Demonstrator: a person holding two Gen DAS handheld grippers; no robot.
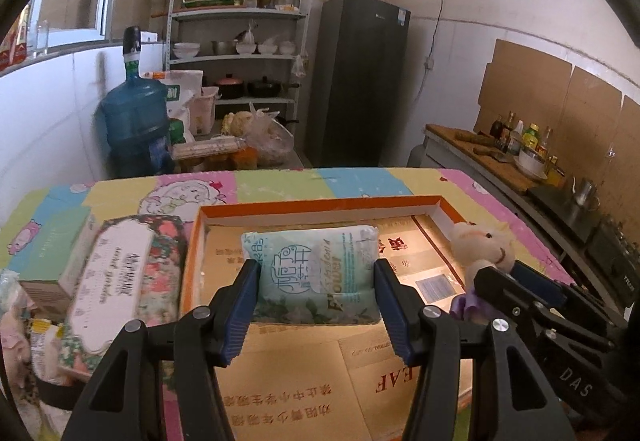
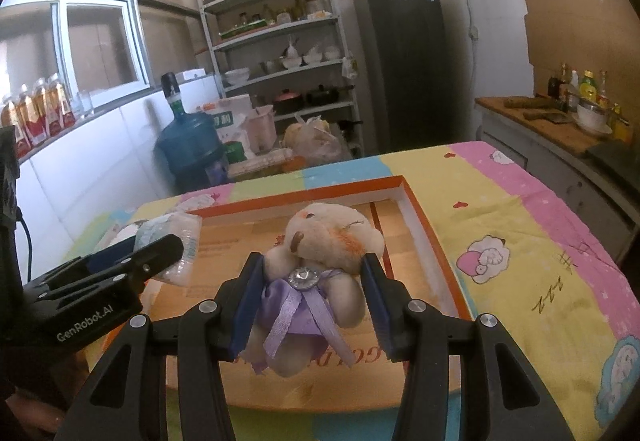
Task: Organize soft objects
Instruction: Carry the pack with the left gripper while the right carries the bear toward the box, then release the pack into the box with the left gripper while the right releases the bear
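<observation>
Patchwork table [image 2: 520, 225]: one bear [image 2: 320, 261], one tissue pack [image 1: 314, 273]

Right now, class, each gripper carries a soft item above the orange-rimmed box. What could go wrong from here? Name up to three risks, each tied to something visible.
1. The left gripper clamps the tissue pack only at its sides; the soft pack may sag or slip.
2. The plush bear in the right gripper is squashy and could wriggle loose.
3. The grippers work side by side over the box, so they might collide.
</observation>
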